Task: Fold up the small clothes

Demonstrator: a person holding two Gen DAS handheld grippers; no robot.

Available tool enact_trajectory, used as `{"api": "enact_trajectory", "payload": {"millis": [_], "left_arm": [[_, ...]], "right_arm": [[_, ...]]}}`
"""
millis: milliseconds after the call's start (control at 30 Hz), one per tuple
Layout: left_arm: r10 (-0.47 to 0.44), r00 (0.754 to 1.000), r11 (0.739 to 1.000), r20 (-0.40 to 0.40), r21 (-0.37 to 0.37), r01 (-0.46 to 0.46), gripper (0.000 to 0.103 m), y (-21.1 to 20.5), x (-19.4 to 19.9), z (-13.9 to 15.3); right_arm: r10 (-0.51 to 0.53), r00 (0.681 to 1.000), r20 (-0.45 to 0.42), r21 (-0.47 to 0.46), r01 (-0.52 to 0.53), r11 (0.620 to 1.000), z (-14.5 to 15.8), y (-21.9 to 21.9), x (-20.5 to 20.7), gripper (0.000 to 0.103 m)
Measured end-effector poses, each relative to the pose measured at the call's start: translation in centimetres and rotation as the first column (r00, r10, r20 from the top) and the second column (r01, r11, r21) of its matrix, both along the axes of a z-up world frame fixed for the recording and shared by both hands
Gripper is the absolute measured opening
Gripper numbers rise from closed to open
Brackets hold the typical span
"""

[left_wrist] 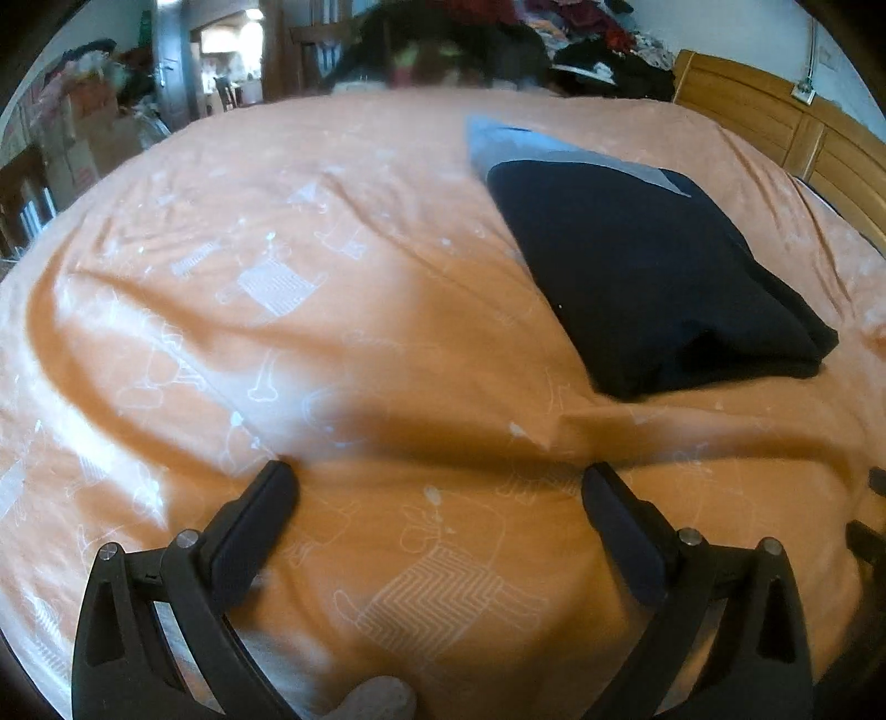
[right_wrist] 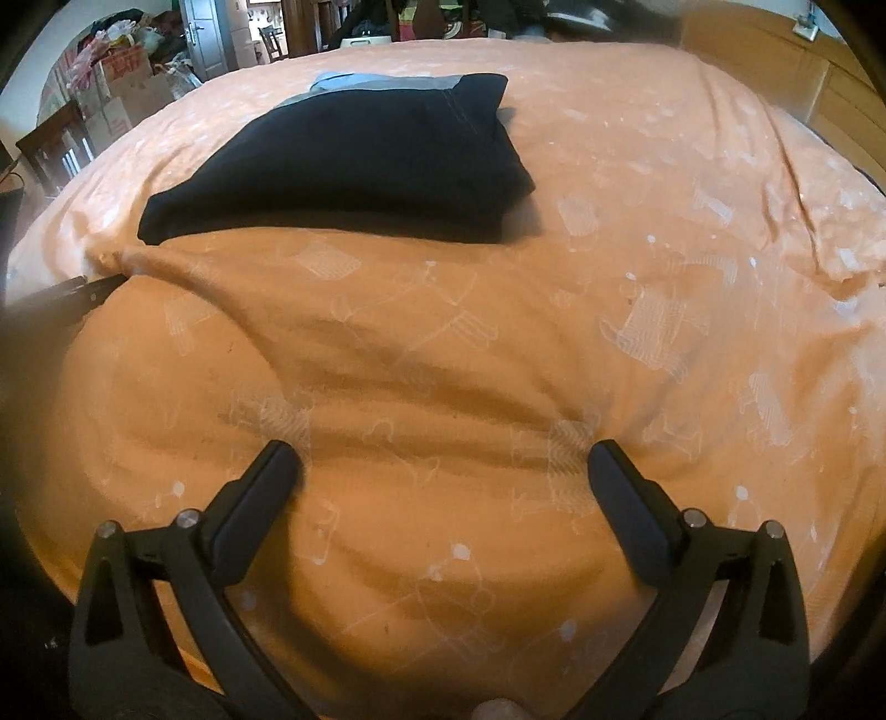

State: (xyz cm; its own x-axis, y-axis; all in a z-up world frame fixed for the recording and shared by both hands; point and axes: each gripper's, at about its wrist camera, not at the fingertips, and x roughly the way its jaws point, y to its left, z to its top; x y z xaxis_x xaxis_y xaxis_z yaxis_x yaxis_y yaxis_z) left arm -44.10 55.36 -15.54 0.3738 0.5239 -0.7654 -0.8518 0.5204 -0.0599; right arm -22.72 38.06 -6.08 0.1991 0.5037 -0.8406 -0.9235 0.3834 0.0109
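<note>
So I'm hovering both tools low over the orange bedsheet with the white cartoon-animal print (left_wrist: 310, 343), and neither one is gripping a thing: the left gripper (left_wrist: 437, 479) is gaping wide with only sheet between its black fingers, and the right gripper (right_wrist: 443, 457) is spread just as wide and just as empty. The folded navy-blue garment (right_wrist: 343, 166) is sitting ahead of me on the bed, looking like a neat thick rectangle, with a folded pale grey-blue piece (right_wrist: 354, 84) peeking out from under its far end. My guess is that one's finished and I'm in between items, so the next move is probably reaching for another piece from the dark heap of loose clothes (left_wrist: 559, 50) piling up at the far edge, though it's blurry back there. Room-wise I'm doing fine: lots of bare sheet to the left of the stack in the left camera view, just some wrinkles bunching near my fingertips. The wooden headboard (left_wrist: 775, 122) is running along the right side, well apart from the stack.
</note>
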Motion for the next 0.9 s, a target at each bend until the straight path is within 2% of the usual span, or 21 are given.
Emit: {"api": "enact_trajectory", "payload": {"millis": [200,433,900], "left_arm": [[0.000,1.000,1.000,0.005,0.006,0.000,0.103,0.52,0.25,-0.20],[-0.003,1.000,1.000,0.006,0.010,0.002,0.103,0.69,0.34,-0.35],[-0.004,1.000,1.000,0.008,0.008,0.004,0.103,0.74,0.40,-0.37]], "right_arm": [[-0.041,0.998,-0.037,0.012,0.041,0.999,-0.03,0.27,0.24,0.103],[-0.047,0.999,-0.011,0.006,0.047,0.999,-0.28,0.54,-0.06,0.103],[-0.046,0.999,-0.013,0.016,0.046,0.999,-0.38,0.26,-0.13,0.103]]}}
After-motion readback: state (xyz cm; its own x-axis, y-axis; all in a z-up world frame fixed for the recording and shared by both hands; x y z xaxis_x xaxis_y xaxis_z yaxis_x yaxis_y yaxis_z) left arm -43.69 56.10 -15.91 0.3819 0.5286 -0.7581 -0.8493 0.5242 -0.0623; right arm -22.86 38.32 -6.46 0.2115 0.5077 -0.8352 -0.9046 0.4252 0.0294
